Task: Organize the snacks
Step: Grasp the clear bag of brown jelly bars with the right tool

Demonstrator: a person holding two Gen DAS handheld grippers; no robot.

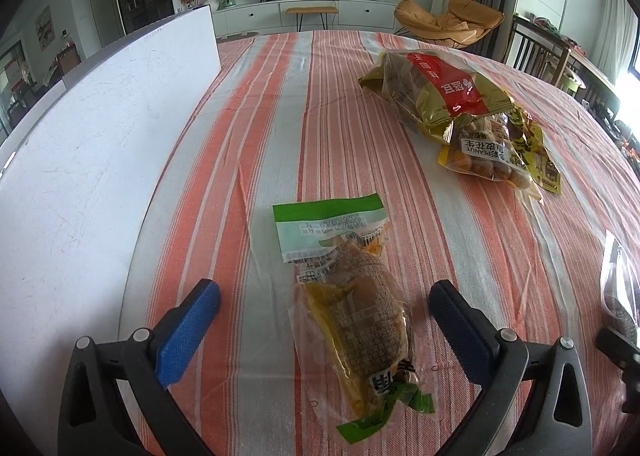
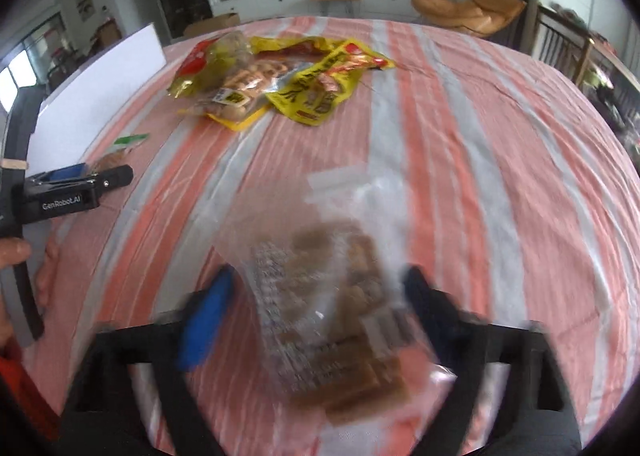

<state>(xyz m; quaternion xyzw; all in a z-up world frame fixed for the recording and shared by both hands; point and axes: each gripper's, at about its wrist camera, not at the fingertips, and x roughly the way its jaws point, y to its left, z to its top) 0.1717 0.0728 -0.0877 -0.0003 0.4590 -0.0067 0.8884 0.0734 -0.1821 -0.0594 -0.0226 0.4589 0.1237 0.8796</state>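
Left hand-held gripper (image 1: 324, 320) stood wide apart, straddling a green-topped snack pack (image 1: 352, 308) flat on the striped desk (image 1: 332, 116), pads clear of it. Right hand-held gripper (image 2: 320, 304), blurred, was also wide around a clear bag of brown snacks (image 2: 336, 296). Peanut bags (image 1: 460, 112) lay farther back.

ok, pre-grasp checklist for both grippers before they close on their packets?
1. Left gripper open: ok, fingers spread wide.
2. Green-edged snack packet between the left fingers: ok, lying flat on the striped tablecloth, no finger touching it.
3. Right gripper open: ok, fingers apart.
4. Clear packet of brown snacks centred between the right fingers: cannot tell, the right wrist view is motion-blurred.
5. Pile of yellow and red bags away from both grasps: ok, farther up the table.
6. White board away from the left finger: ok.
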